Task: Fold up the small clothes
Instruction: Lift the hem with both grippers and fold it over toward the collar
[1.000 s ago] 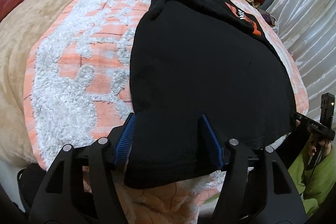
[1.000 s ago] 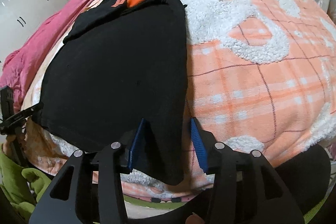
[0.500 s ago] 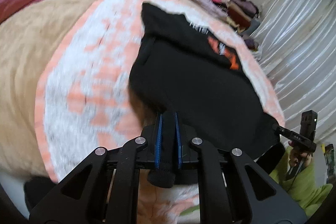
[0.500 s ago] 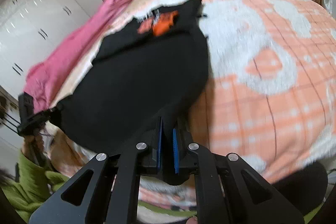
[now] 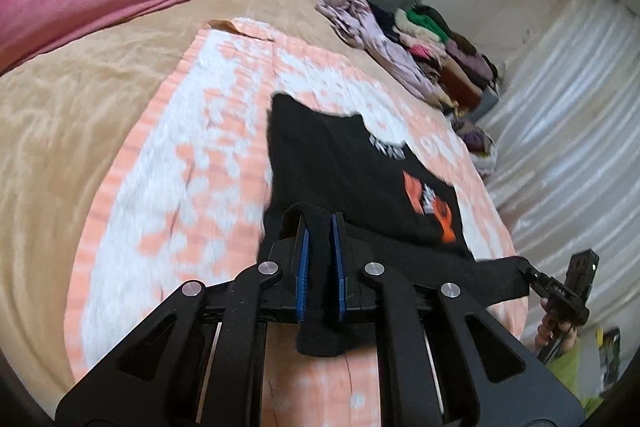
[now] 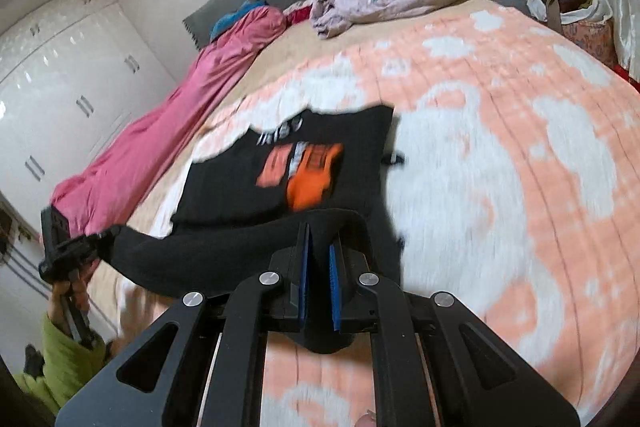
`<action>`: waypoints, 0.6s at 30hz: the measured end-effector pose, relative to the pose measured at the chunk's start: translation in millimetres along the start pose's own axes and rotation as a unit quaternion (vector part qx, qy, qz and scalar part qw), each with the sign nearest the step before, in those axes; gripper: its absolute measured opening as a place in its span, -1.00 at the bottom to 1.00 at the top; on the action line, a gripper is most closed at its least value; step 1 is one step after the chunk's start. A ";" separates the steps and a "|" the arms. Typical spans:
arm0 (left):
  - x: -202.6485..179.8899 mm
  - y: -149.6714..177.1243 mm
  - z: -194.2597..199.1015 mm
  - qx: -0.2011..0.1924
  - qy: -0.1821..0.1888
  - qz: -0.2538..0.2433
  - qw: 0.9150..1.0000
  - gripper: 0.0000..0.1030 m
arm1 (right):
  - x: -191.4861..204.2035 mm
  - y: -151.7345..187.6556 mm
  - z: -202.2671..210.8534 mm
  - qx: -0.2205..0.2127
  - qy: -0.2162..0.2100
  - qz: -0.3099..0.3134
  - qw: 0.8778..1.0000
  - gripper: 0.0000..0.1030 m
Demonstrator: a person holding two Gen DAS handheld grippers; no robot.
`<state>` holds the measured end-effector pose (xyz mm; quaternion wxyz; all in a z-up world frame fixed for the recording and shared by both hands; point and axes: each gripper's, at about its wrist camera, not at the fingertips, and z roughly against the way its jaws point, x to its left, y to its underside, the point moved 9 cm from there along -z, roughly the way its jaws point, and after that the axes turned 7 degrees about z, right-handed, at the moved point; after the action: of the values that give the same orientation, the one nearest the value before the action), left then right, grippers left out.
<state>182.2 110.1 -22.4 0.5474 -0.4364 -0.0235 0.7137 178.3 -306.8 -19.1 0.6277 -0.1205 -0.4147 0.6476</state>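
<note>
Peach-and-white blanket point(image 5: 208, 163) covers the bed beneath your black T-shirt point(image 5: 344, 179), which lies lengthwise away from you, collar far, hem lifted. Your left gripper point(image 5: 319, 259) and right gripper point(image 6: 319, 275) each pinch a hem corner tight.

The right gripper point(image 6: 319, 259) pinches the hem of a black T-shirt point(image 6: 248, 183) with an orange print — lifted off the peach-and-white blanket point(image 6: 500, 163); the left gripper point(image 6: 86, 245), at nine o'clock, grips the other corner.
</note>
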 end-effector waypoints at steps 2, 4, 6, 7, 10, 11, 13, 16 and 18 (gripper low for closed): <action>4.8 -14.9 -9.3 -0.005 0.001 0.016 1.000 -0.92 | -6.3 -14.8 -8.2 -0.007 -0.001 -0.009 1.000 -0.85; 7.5 -26.1 -20.2 -0.005 -0.004 0.025 1.000 -0.92 | -12.0 -30.0 -19.7 -0.010 -0.003 -0.018 1.000 -0.85; 7.5 -35.1 -31.2 -0.003 -0.013 0.021 1.000 -0.92 | -17.7 -41.9 -31.6 -0.011 0.007 -0.017 1.000 -0.85; 7.8 -38.2 -34.5 -0.002 -0.018 0.019 1.000 -0.92 | -20.4 -47.8 -39.6 -0.010 0.011 -0.016 1.000 -0.85; 7.2 -49.4 -47.9 0.001 -0.027 0.017 0.999 -0.92 | -30.1 -59.9 -58.9 -0.003 0.023 -0.017 1.000 -0.85; 6.9 -53.2 -52.6 0.002 -0.029 0.016 0.999 -0.92 | -33.4 -62.4 -64.3 -0.001 0.028 -0.016 0.999 -0.85; 7.3 -62.6 -63.9 0.004 -0.036 0.016 0.999 -0.92 | -39.6 -66.2 -77.2 0.004 0.037 -0.017 0.999 -0.85; 12.8 -74.1 -86.5 0.011 -0.048 0.024 0.998 -0.91 | -51.9 -66.9 -98.5 0.020 0.055 -0.028 0.998 -0.85; 18.0 -77.4 -100.5 0.016 -0.061 0.029 0.998 -0.90 | -57.7 -63.9 -109.9 0.034 0.064 -0.031 0.997 -0.85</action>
<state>305.9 110.8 -55.7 0.5312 -0.3837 -0.0328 0.7546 308.8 -325.5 -65.1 0.6764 -0.1272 -0.3548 0.6328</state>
